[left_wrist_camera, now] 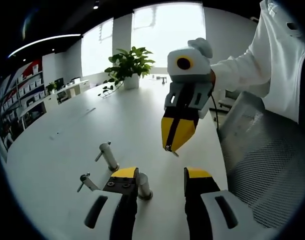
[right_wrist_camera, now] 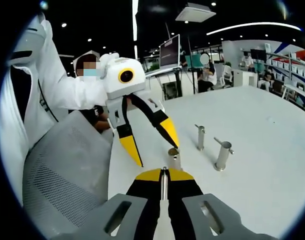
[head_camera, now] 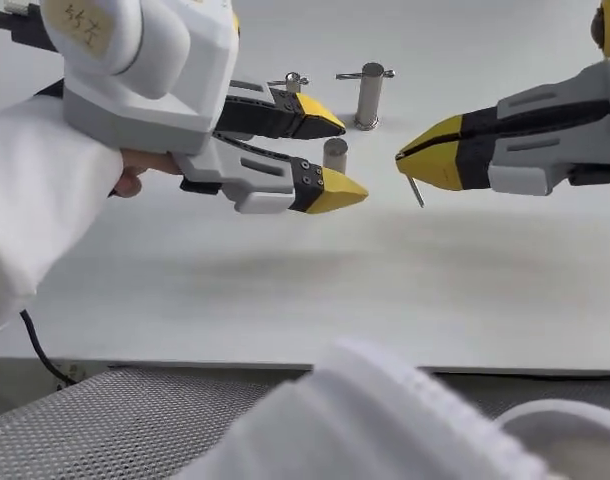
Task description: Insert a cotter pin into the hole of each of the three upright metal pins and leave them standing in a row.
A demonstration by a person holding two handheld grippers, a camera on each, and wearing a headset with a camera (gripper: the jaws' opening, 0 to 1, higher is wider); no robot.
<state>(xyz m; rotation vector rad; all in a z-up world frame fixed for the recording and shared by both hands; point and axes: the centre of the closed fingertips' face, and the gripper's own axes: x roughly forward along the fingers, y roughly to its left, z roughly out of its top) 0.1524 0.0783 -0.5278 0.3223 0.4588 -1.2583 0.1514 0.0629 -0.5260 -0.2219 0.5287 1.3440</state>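
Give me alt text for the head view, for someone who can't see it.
Right tongs, shut on a cotter pin, point at a bare upright pin between the jaws of the open left tongs, on a white table. Two more pins behind already carry cotter pins.

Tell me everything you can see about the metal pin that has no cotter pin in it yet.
The bare metal pin is a short silvery cylinder, steel by its look, with a flared foot and nothing through it. It stands upright on the white table, nearer the person than the two other pins. The open left gripper has it between its jaws, close beside one; contact is unclear.
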